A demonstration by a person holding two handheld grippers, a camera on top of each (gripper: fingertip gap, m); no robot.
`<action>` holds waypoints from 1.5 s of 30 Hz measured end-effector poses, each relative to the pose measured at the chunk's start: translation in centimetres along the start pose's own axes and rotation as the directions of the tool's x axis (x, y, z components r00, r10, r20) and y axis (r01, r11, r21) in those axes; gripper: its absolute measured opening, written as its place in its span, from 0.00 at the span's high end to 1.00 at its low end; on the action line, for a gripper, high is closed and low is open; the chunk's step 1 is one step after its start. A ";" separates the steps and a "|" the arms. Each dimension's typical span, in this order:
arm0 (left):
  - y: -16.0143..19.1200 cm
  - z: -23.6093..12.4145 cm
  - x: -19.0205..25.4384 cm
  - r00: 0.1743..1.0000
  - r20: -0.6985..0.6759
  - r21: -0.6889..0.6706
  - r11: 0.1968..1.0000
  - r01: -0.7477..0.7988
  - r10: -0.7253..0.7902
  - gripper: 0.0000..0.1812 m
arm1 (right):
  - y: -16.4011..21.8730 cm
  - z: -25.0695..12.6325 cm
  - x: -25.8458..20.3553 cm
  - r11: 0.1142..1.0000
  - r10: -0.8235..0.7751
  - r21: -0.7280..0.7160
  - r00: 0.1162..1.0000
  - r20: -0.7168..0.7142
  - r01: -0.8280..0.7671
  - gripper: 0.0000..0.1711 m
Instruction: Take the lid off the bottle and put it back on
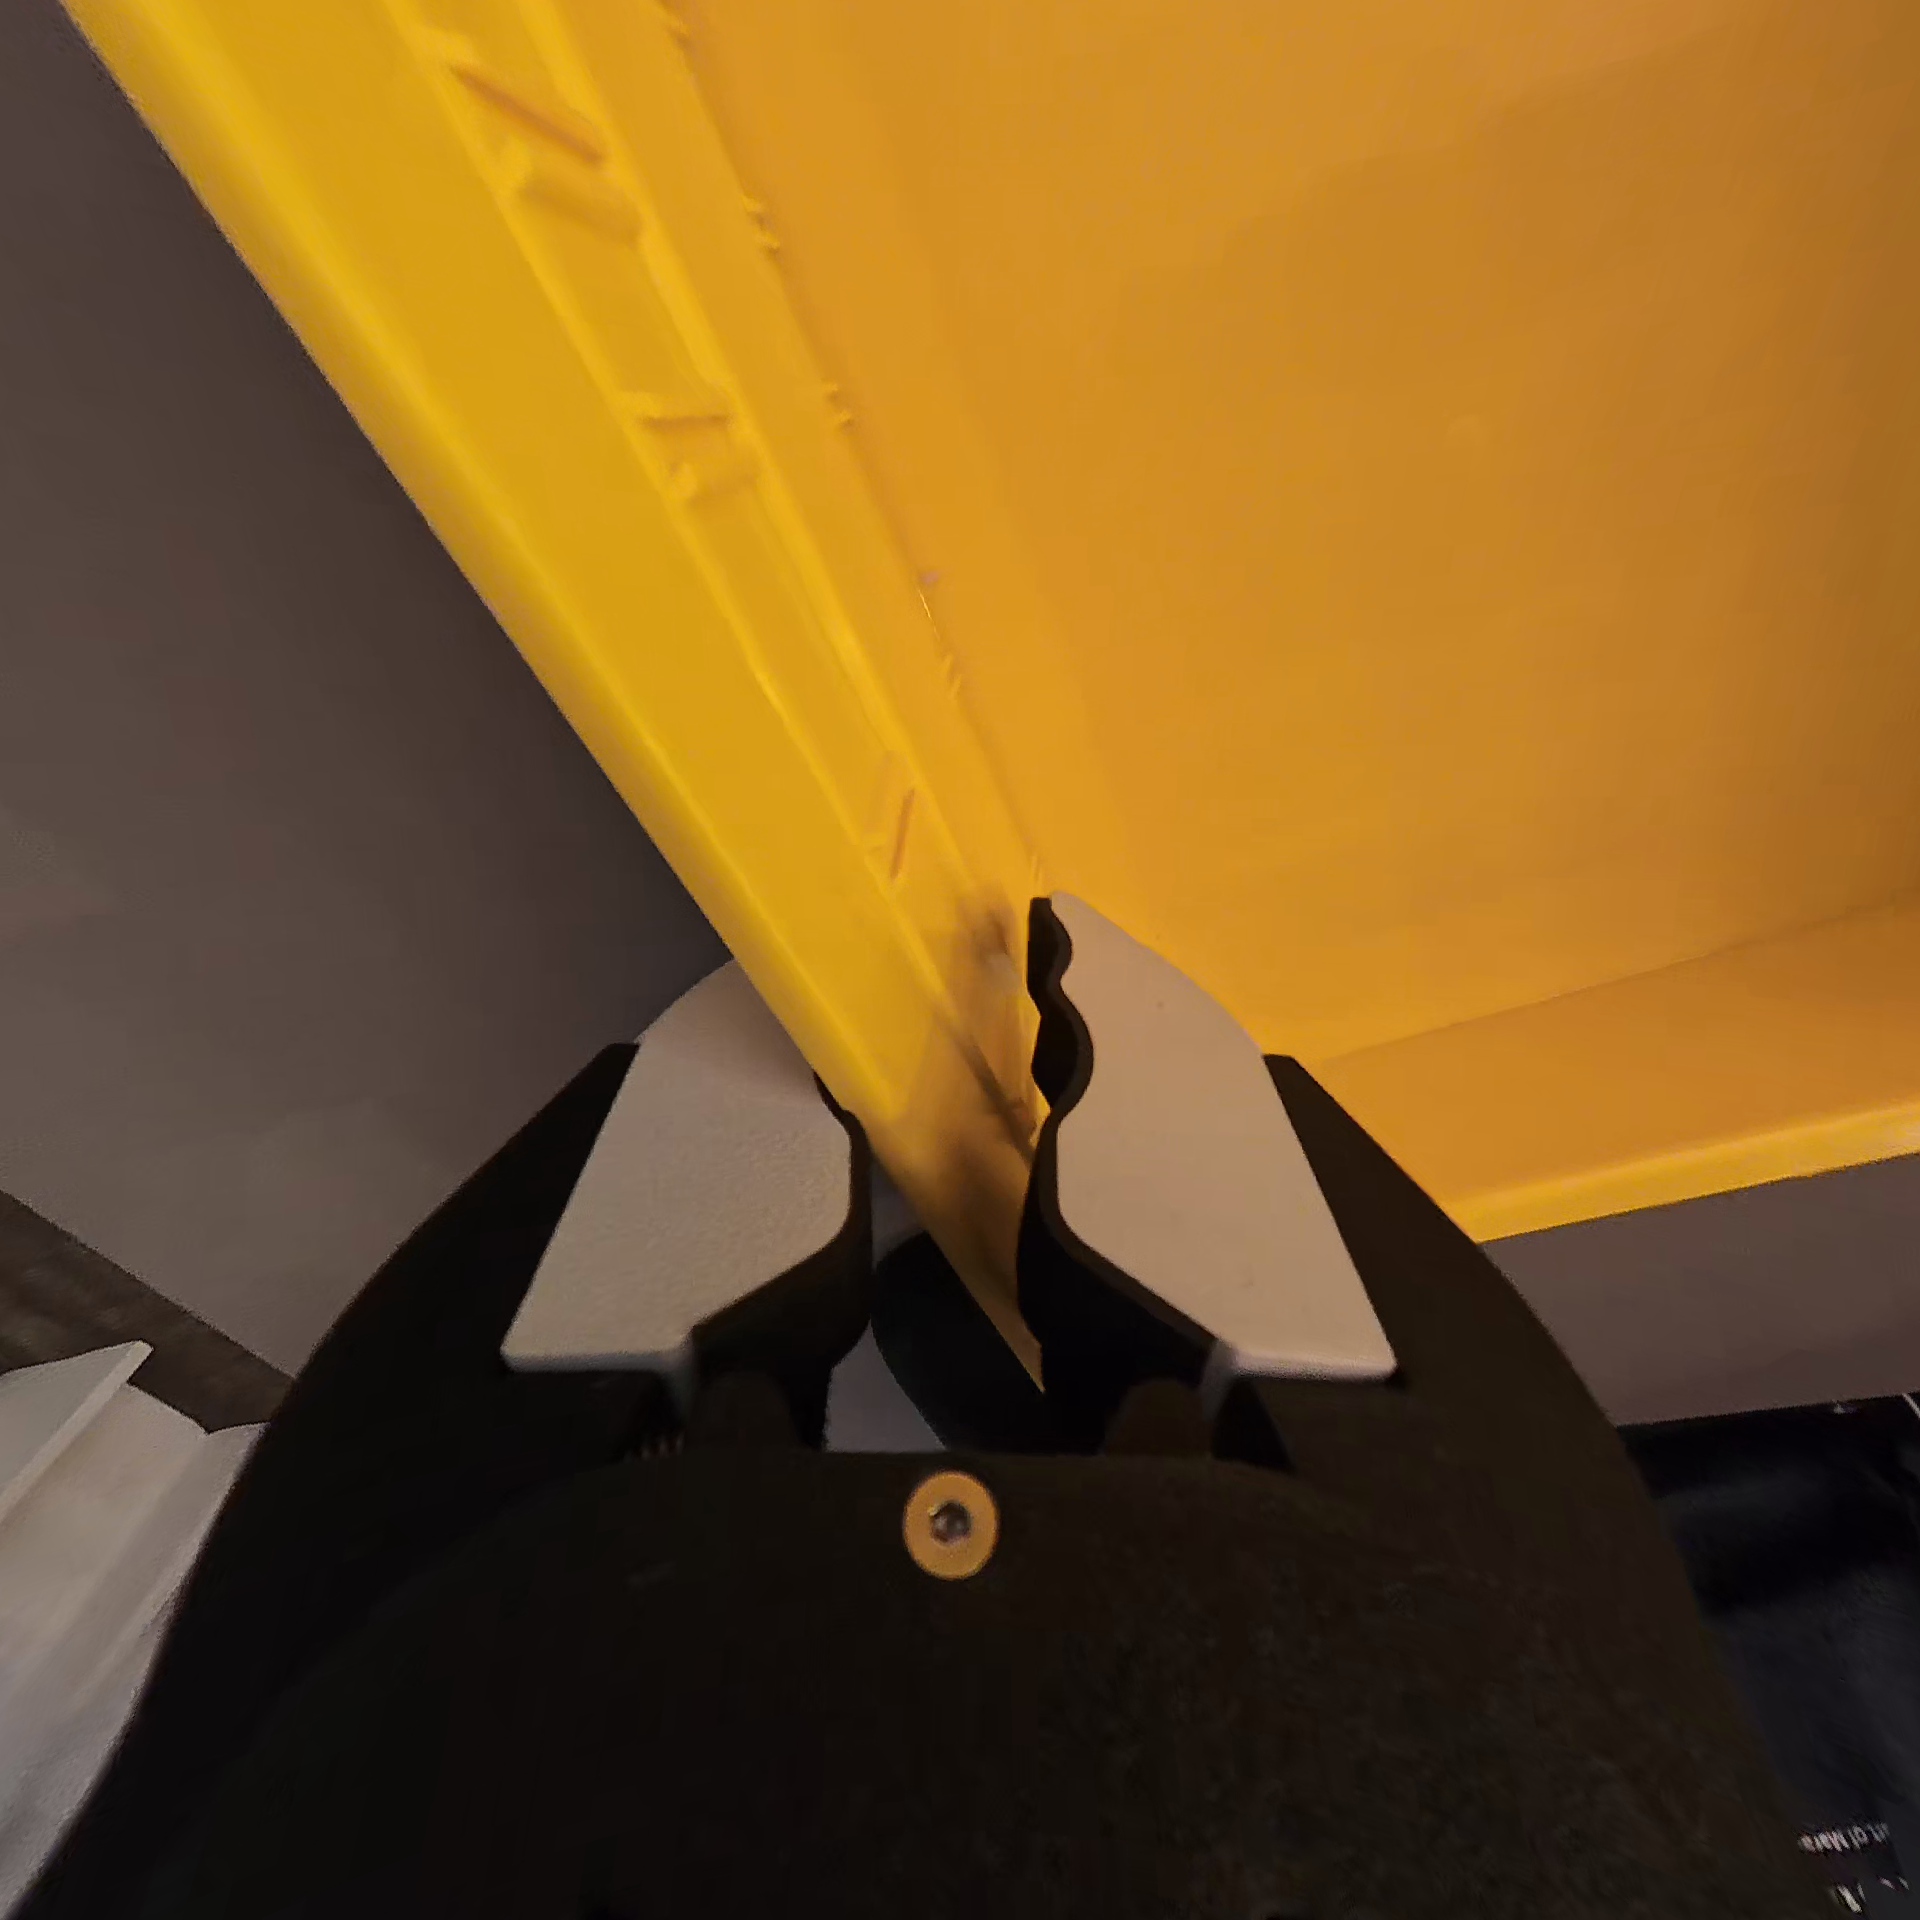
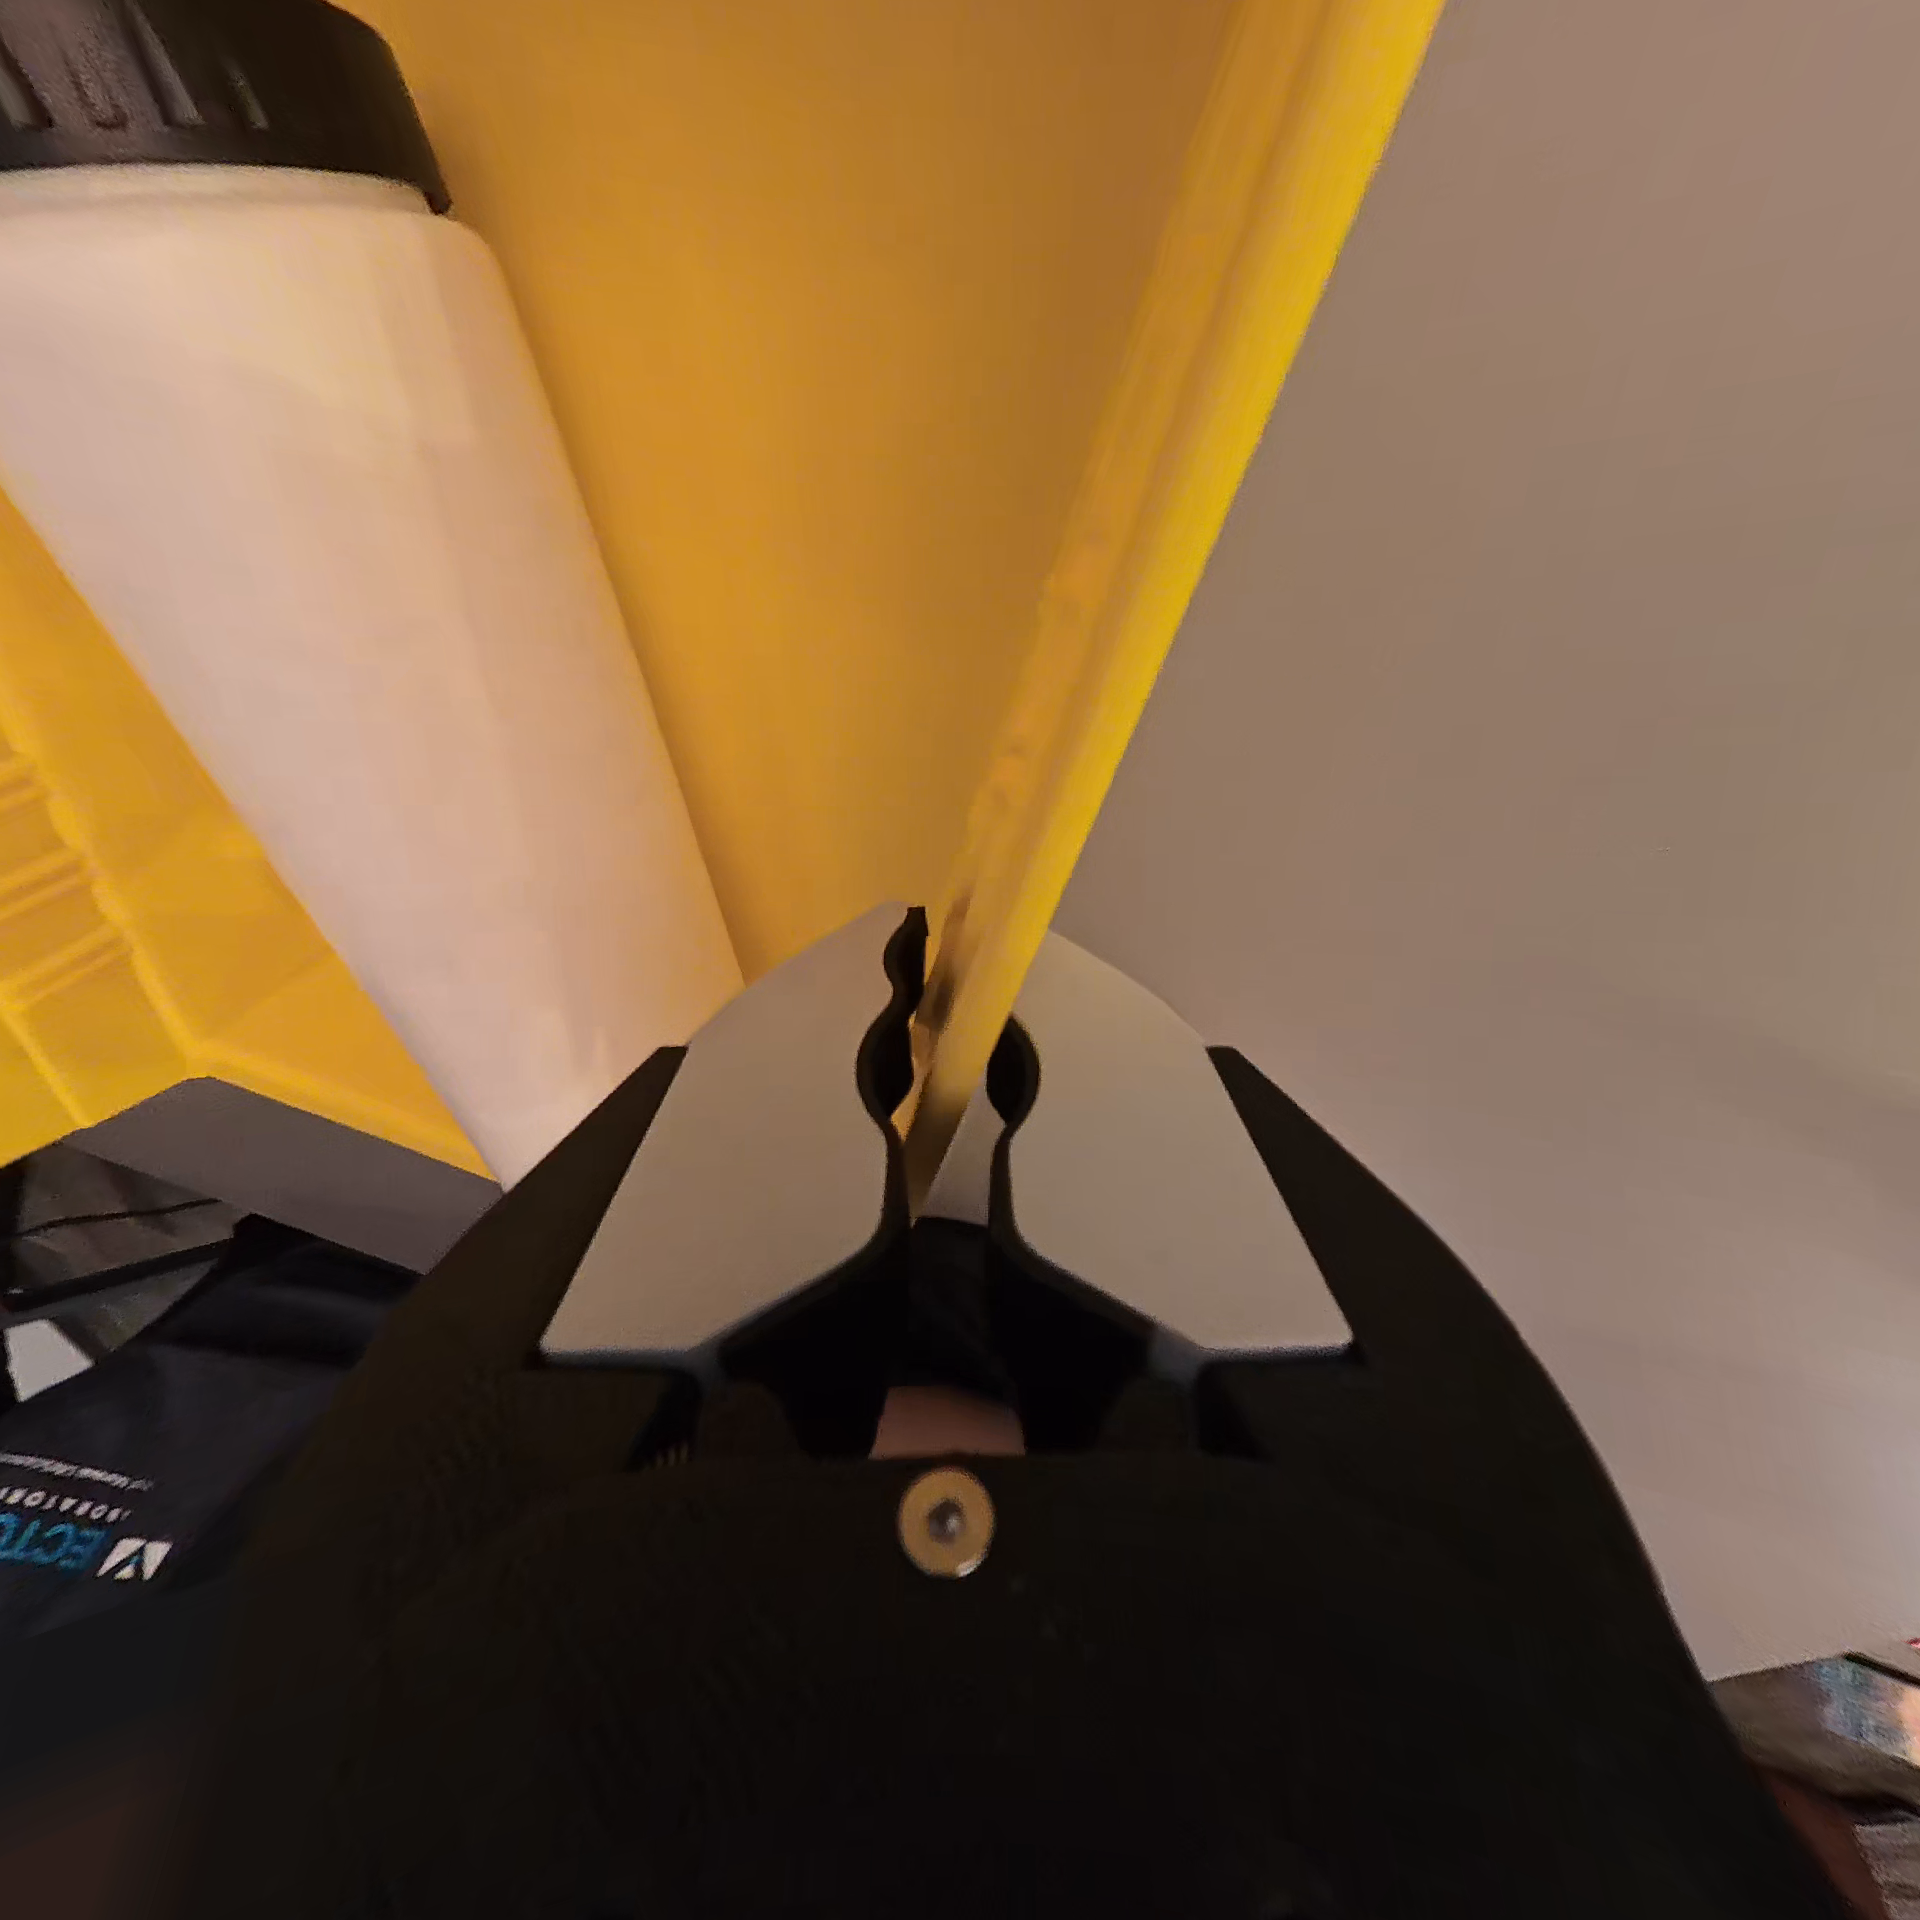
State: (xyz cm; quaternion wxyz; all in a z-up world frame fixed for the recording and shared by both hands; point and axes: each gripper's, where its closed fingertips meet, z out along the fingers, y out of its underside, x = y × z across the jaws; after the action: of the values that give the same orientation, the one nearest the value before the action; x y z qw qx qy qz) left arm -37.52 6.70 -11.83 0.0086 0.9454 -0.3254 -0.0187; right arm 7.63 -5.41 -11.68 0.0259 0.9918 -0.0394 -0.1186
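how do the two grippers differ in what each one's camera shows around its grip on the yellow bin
The left gripper clamps a yellow bin wall running up-left, the bin's inside on its right; the right gripper clamps a wall running up-right, the inside on its left. Only the right wrist view shows the white bottle with its black lid on. Both are shut on the bin's rim.

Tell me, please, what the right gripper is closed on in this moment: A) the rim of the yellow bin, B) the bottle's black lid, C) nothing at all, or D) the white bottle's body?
A: the right gripper pinches the yellow bin rim, while the white bottle and its black lid lie untouched inside.
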 end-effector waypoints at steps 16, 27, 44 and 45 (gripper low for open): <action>-0.9 -12.8 0.0 0.998 -0.020 0.566 0.823 -0.039 0.061 0.82 | -3.4 -12.5 -8.0 0.711 -0.213 0.639 0.956 -0.204 0.294 0.89; 0.2 -15.5 4.0 0.964 -0.043 0.644 0.745 -0.173 0.261 0.81 | -4.9 -6.9 -25.3 0.608 -0.533 0.639 0.839 -0.113 0.472 0.84; 1.6 -17.1 4.9 0.932 -0.091 0.700 0.688 -0.191 0.351 0.80 | -12.4 2.6 -25.4 0.931 -0.254 0.230 0.955 -0.151 0.283 0.81; 1.6 -17.0 5.0 0.932 -0.090 0.698 0.690 -0.193 0.352 0.80 | -12.4 3.2 -25.0 0.940 -0.238 0.205 0.955 -0.176 0.272 0.81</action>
State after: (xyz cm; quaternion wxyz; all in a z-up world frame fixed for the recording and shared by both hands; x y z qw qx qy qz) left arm -33.89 2.41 5.09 -0.2983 0.8195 -0.4440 0.2058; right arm -16.49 8.87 -9.69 -0.1004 0.9910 0.0787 -0.0416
